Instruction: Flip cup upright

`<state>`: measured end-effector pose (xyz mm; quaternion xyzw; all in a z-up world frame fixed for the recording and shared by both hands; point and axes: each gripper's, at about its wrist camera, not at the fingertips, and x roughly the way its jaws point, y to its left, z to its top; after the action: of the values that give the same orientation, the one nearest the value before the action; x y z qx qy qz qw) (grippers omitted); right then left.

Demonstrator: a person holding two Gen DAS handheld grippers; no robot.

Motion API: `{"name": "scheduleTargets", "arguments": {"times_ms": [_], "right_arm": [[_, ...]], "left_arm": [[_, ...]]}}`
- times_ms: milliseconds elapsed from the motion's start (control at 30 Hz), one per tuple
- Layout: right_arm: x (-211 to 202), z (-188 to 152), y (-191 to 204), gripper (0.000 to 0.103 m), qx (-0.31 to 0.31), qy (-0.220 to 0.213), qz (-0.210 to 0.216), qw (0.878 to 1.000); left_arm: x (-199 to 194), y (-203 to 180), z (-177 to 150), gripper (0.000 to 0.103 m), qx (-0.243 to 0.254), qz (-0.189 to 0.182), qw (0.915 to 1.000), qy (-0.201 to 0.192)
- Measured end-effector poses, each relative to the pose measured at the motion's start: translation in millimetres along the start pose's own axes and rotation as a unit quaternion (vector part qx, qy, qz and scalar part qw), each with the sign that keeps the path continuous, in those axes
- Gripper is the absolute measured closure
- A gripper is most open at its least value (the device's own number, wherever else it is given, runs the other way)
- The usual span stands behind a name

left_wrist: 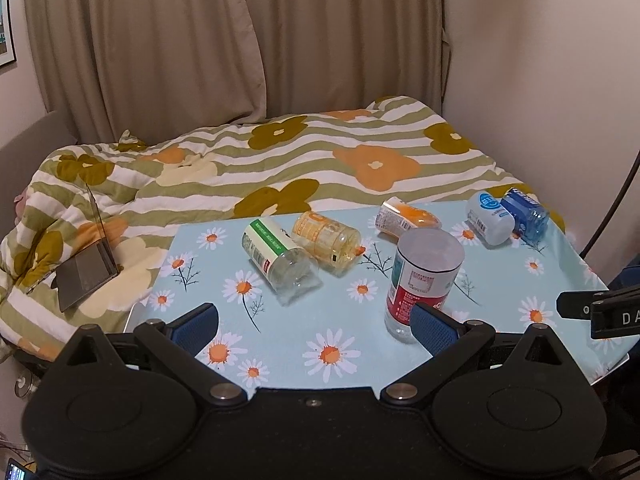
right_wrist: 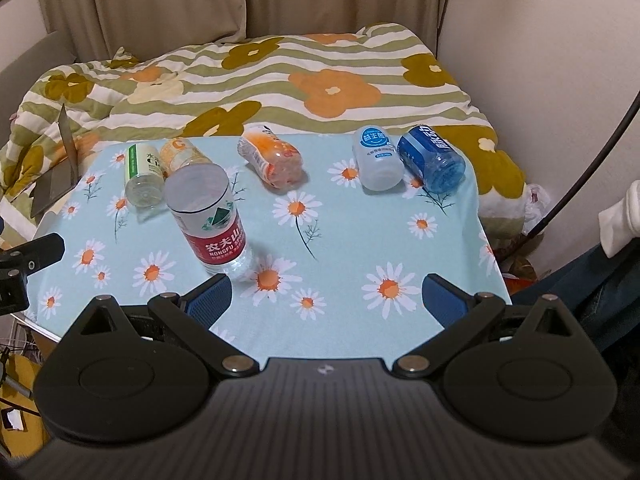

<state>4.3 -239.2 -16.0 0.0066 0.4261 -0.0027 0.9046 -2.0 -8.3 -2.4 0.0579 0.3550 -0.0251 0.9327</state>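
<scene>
Cut-off plastic bottle cups sit on the daisy-print table. The red-label cup stands upright, open end up. Lying on their sides are a green-label cup, a yellow cup, an orange cup, a white cup and a blue cup. My left gripper is open and empty; its right finger is just beside the red-label cup. My right gripper is open and empty over the table's near edge.
A bed with a flowered, striped duvet lies behind the table. An open laptop rests on the bed at the left. Curtains and a wall stand behind. A dark cable runs down at the right.
</scene>
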Motion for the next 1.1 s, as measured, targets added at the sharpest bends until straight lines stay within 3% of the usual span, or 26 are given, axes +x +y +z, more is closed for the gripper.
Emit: {"name": "scheduleTargets", "arguments": {"times_ms": [1100], "right_arm": [[1.3,-3.4,3.4,0.0,0.0,0.002,-0.004,1.0]], "left_arm": [[-5.6,5.3,2.0,0.0,0.002,-0.011,0.9999,0.001]]}}
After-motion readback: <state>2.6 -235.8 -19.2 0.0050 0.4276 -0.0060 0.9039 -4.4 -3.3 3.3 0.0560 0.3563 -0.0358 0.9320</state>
